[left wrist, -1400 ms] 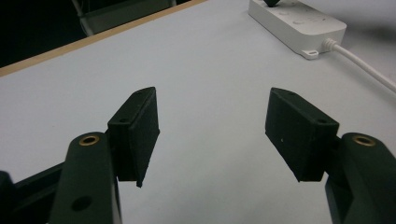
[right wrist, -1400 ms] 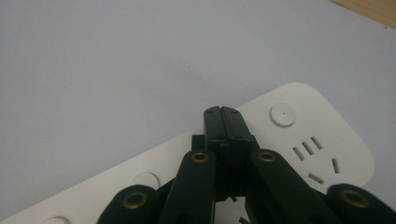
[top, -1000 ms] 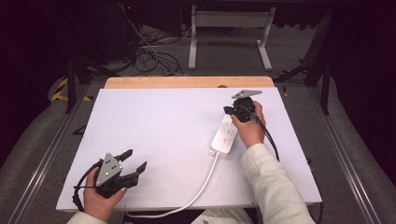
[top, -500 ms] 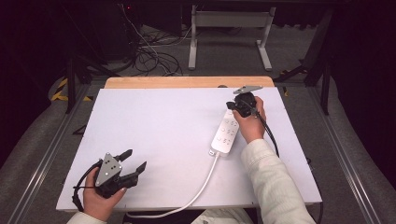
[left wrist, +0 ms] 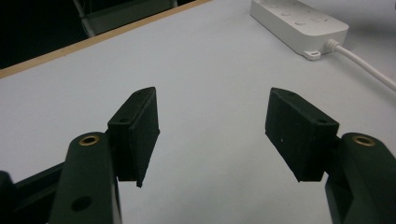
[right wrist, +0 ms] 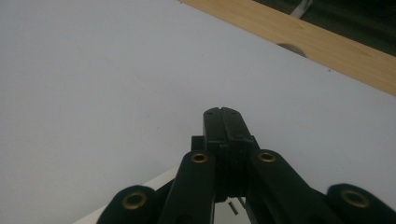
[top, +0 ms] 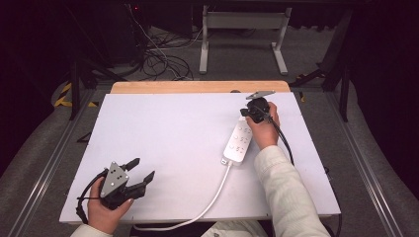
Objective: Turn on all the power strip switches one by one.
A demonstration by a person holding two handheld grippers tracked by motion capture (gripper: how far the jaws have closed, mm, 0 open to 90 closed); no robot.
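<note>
My left gripper (top: 140,171) sits jaws wide near the table's (top: 163,128) front edge; right gripper (top: 245,112), jaws together, tops the strip (top: 238,140), which runs front-to-back.

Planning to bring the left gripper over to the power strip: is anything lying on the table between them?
Nothing: the high view shows bare white table between the left gripper and the power strip; its cord curves off toward the near edge.
</note>
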